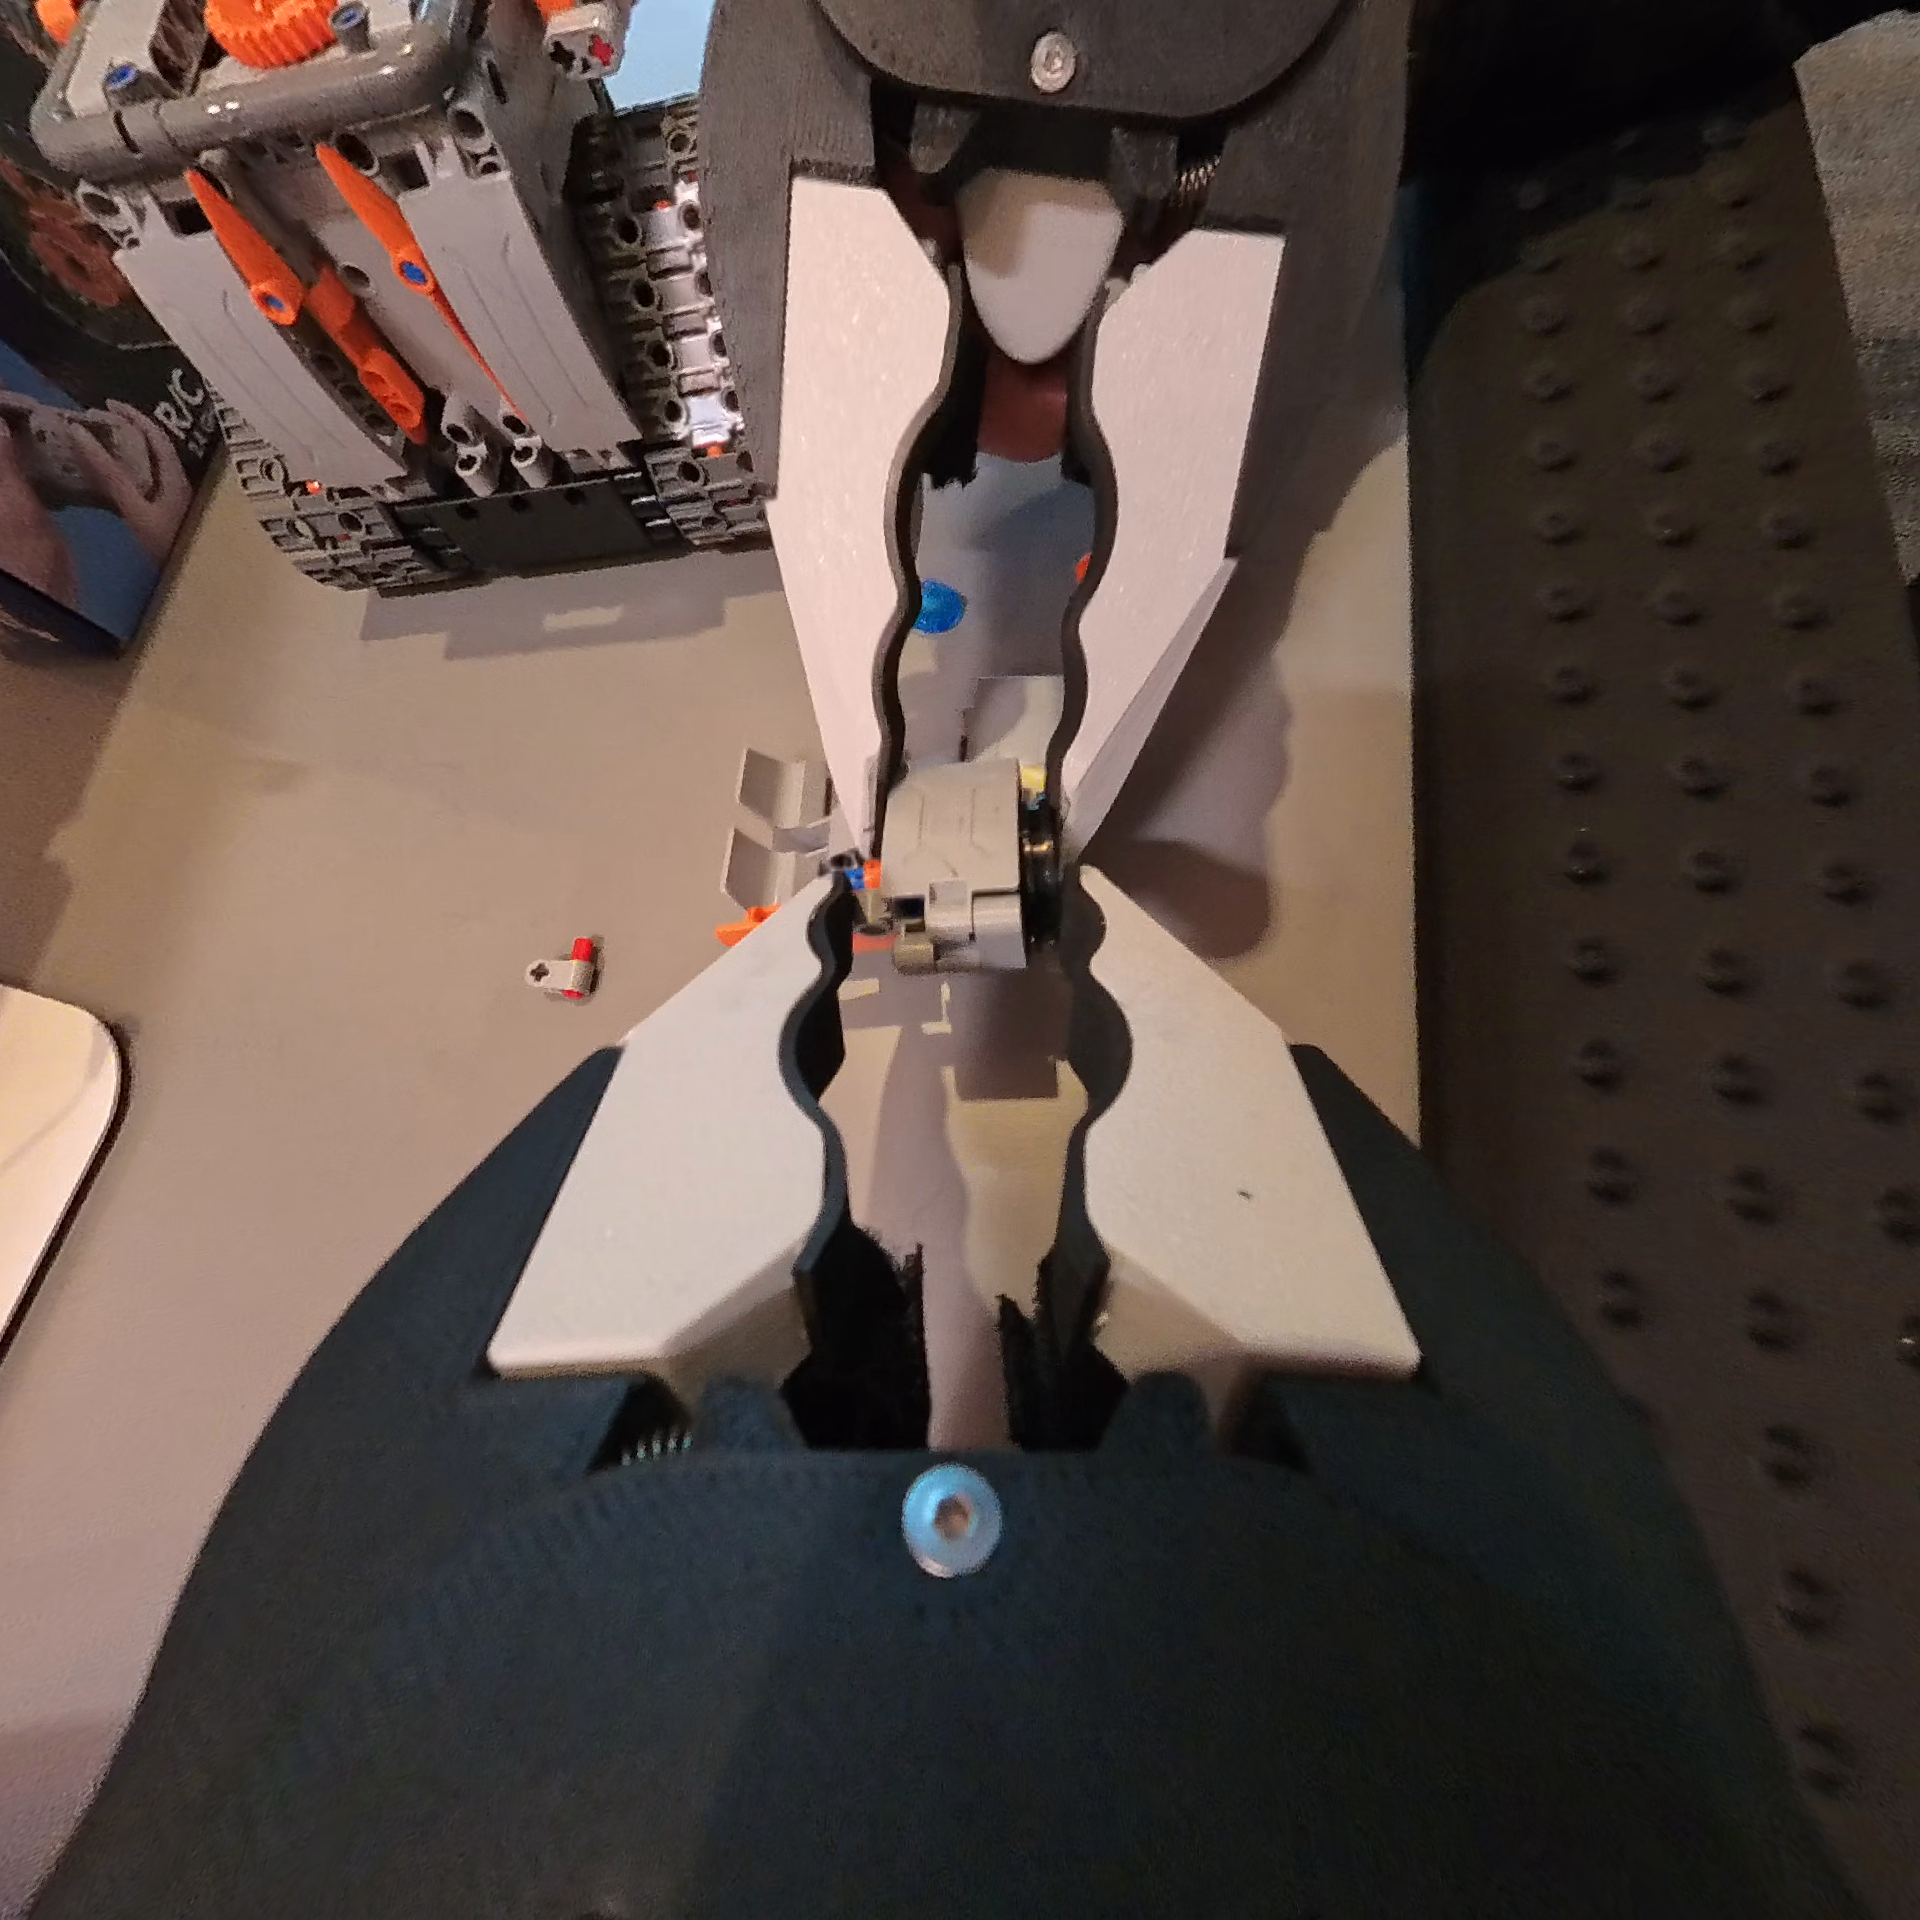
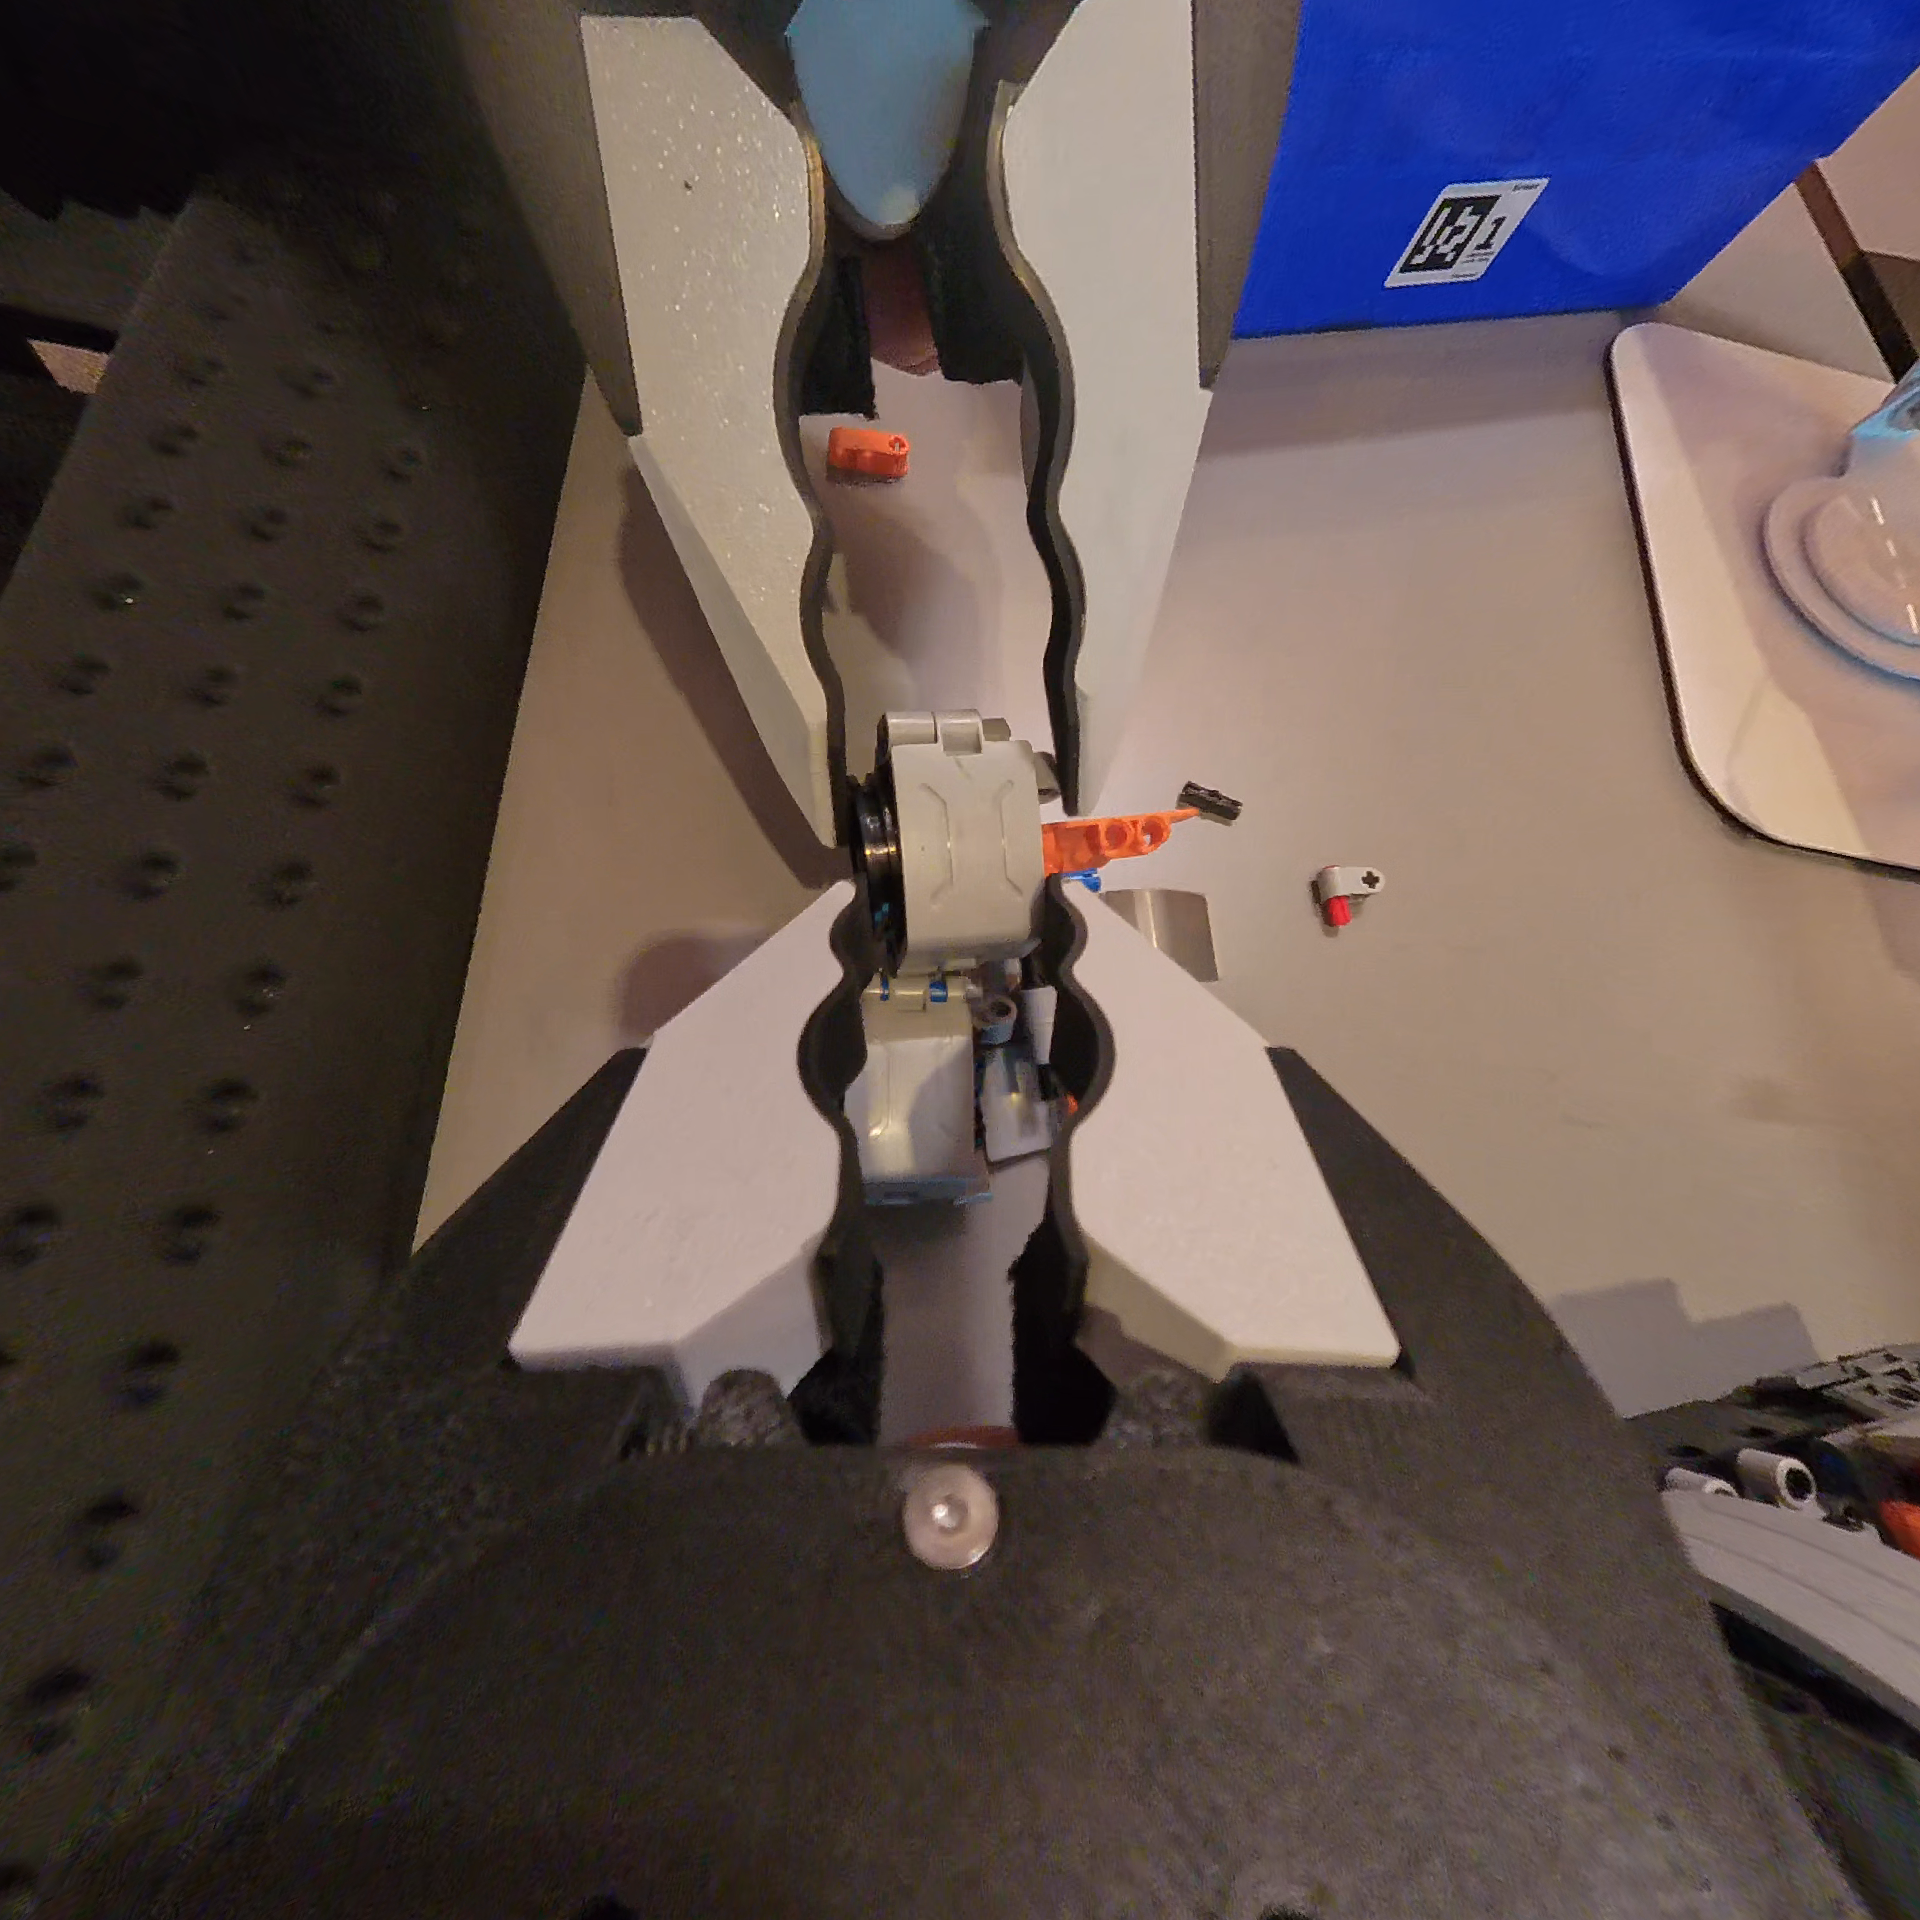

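Observation:
A grey brick-built assembly [image 1: 951,857] with a round motor-like housing and a black wheel hangs above the table between two grippers that face each other. My left gripper [image 1: 961,914] is shut on its near end. The right gripper [image 1: 966,821] comes in from the top and grips the far end. In the right wrist view my right gripper [image 2: 956,920] is shut on the assembly [image 2: 961,842], whose longer grey part lies between its fingers. The left gripper [image 2: 954,805] clamps the round housing from above. An orange beam [image 2: 1117,836] with a black pin sticks out to the right.
A grey and orange tracked brick vehicle [image 1: 395,312] stands far left. A small grey and red connector [image 1: 566,971] [image 2: 1345,888], an orange piece [image 2: 868,454] and a grey panel [image 1: 769,831] lie on the table. Black studded foam [image 1: 1662,935], a blue box [image 2: 1558,156], a white tray [image 2: 1714,675]. Both grippers' tips are close together, under 4 cm apart.

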Demonstrator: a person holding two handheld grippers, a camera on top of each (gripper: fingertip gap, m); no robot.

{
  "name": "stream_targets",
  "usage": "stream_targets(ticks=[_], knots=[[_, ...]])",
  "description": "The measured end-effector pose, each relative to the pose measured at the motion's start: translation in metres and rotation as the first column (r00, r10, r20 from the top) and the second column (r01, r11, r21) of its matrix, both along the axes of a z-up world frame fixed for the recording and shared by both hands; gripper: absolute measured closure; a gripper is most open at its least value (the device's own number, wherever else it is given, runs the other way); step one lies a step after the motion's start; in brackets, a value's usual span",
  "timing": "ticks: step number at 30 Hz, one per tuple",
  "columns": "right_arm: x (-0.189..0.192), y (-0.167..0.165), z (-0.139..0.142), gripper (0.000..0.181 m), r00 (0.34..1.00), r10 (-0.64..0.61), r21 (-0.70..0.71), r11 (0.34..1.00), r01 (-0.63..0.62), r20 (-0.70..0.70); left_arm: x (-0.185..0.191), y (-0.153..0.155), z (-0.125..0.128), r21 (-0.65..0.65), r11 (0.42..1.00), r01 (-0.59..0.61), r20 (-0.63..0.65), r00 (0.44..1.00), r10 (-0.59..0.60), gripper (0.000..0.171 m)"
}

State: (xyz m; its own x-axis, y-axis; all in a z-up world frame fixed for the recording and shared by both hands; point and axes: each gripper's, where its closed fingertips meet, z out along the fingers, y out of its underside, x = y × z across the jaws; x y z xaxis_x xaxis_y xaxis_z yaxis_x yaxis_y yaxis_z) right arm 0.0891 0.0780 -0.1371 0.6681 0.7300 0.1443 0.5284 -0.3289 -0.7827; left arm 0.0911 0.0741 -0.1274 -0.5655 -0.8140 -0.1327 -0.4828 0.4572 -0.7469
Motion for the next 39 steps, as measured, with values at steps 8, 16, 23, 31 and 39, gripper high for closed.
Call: stream_targets(ticks=[8,16,23,31,39], knots=[[0.002,0.003,-0.007,0.153,0.999,-0.027,0.006,1.000,0.027,0.047,-0.003,0.008,-0.019,0.042,0.997,-0.058,-0.044,0.997,0.060,0.134],[0.006,0.007,-0.012,0.153,0.992,-0.056,0.016,0.998,0.055,0.114,-0.001,0.010,-0.023,0.084,0.994,-0.069,-0.022,0.997,0.071,0.142],[0.008,0.008,-0.015,0.154,0.977,-0.075,0.032,0.997,0.070,0.198,0.001,0.011,-0.026,0.136,0.988,-0.076,0.010,0.997,0.076,0.143],[0.009,0.009,-0.016,0.154,0.952,-0.097,0.068,0.994,0.080,0.289,0.003,0.013,-0.027,0.257,0.964,-0.072,0.074,0.996,0.054,0.143],[0.004,0.008,0.000,0.151,0.956,-0.056,0.187,0.982,0.001,0.288,0.001,0.021,-0.013,0.540,0.833,-0.123,0.229,0.973,-0.005,0.142]])
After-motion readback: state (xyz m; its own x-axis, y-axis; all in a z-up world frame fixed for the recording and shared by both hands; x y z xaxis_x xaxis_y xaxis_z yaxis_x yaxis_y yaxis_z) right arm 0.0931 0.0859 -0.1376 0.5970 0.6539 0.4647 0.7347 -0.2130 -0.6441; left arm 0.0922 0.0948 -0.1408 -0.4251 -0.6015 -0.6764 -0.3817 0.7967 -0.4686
